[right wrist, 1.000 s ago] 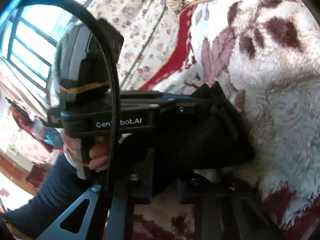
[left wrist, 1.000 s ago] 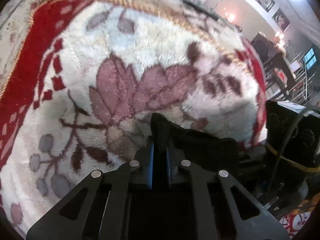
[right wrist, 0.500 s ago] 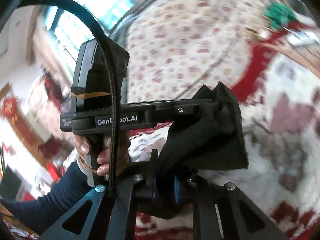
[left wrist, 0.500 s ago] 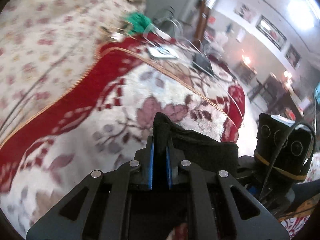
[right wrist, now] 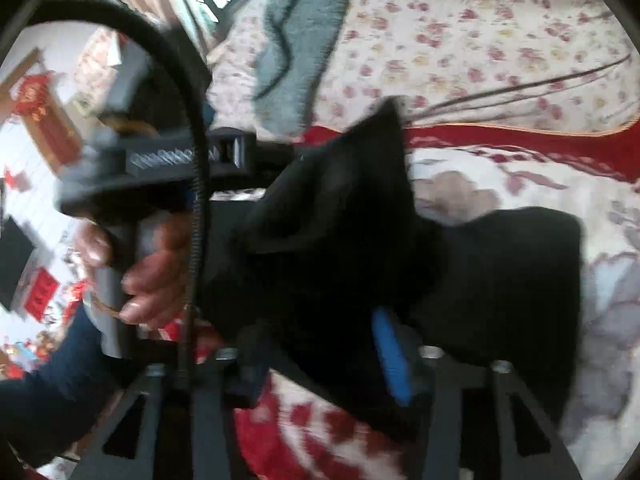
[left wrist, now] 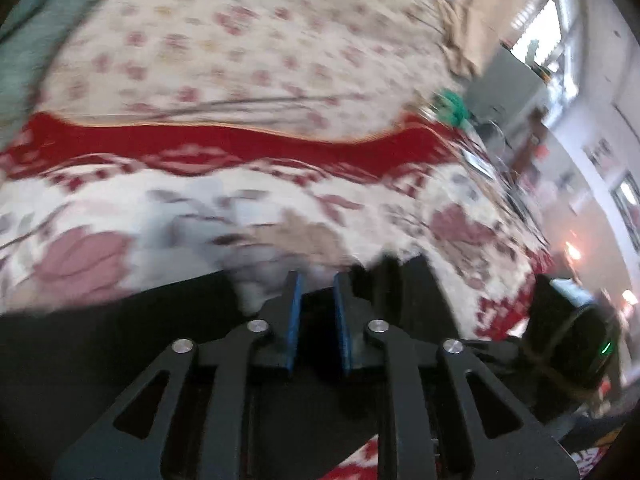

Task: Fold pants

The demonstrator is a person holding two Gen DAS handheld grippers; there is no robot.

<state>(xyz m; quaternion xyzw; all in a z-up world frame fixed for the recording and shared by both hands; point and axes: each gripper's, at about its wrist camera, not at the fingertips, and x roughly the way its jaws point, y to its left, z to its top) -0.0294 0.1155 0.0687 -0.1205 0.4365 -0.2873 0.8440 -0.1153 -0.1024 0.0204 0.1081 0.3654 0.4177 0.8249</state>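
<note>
The black pants lie bunched on the white and red floral blanket. In the right wrist view, my right gripper has its jaws opening. One blue pad is bare, and loose black cloth still sits between the fingers. In the left wrist view, my left gripper is opening too, with a narrow gap between its blue pads and the pants spread under and beside it. A hand holds the left gripper's handle, whose fingertips are hidden behind the cloth.
Beyond the blanket's red border lies a flowered sheet. A grey-green fleece lies on it at the far side. A green item and small clutter sit near the blanket's far corner. The right-hand device is close on the right.
Both grippers swung across the blanket toward the red border and the flowered sheet, carrying the pants. Their jaws, clamped on black cloth before, now stand apart.
</note>
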